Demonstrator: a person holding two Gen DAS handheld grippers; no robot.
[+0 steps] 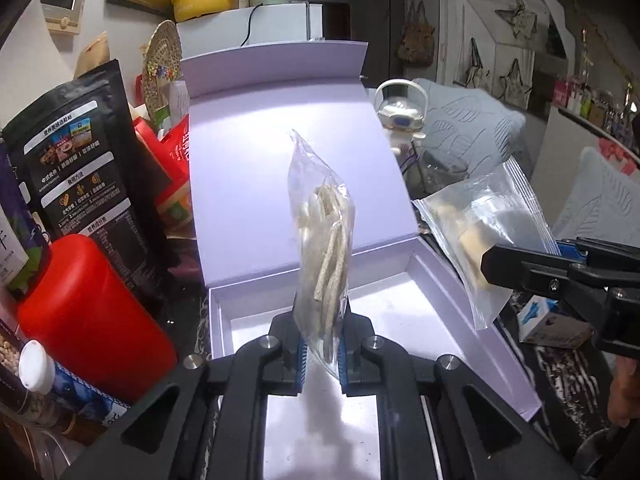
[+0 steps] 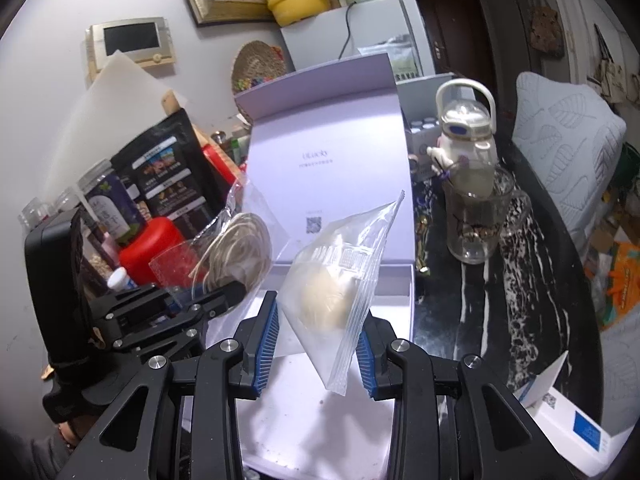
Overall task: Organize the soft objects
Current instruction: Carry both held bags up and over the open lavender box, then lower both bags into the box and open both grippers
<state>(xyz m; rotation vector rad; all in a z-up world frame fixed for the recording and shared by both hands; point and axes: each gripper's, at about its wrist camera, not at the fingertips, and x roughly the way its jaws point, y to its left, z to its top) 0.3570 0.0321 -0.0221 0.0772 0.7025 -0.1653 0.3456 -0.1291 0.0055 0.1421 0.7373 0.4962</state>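
An open lavender box (image 1: 256, 168) stands on the table with its lid upright and its white tray (image 1: 404, 300) below my grippers. In the left wrist view my left gripper (image 1: 323, 360) is shut on a clear bag of pale coiled cord (image 1: 324, 240), held upright over the tray. From the right my right gripper (image 1: 516, 268) reaches in with a zip bag (image 1: 476, 236). In the right wrist view my right gripper (image 2: 316, 352) is shut on that zip bag holding a cream soft lump (image 2: 332, 296), above the tray wall (image 2: 404, 300). My left gripper (image 2: 224, 296) and the cord bag (image 2: 236, 248) are beside it on the left.
A red container (image 1: 92, 312), a black pouch (image 1: 80, 168) and jars crowd the box's left side. To the right of the box, a glass jug (image 2: 476, 220) and a white bottle (image 2: 464, 140) stand on the dark marble table (image 2: 520, 280). A white-and-blue carton (image 2: 576, 420) lies near right.
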